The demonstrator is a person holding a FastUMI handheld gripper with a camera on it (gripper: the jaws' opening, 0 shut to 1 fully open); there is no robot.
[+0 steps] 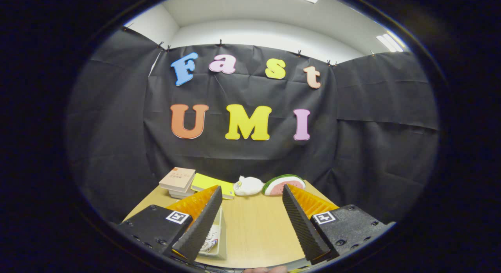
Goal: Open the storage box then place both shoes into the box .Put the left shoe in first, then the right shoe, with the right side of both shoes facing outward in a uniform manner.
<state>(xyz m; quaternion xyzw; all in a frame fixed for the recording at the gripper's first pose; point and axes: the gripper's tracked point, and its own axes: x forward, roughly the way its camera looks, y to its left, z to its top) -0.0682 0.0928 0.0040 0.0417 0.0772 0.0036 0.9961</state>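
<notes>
My gripper [252, 193] hangs open above the wooden table [254, 226], with nothing but bare tabletop between its two fingers. A clear, pale storage box [214, 237] peeks out beside and under the left finger [201, 222], mostly hidden by it. Something with a dark pattern, too hidden to name, lies inside the box. The right finger [303, 222] stands over plain wood.
Beyond the fingers, along the table's far edge, sit a stack of books [178, 182], a yellow booklet [211, 185], a white plush toy [248, 185] and a watermelon-slice toy [283, 184]. A person's fingertip [264, 269] shows at the table's near edge.
</notes>
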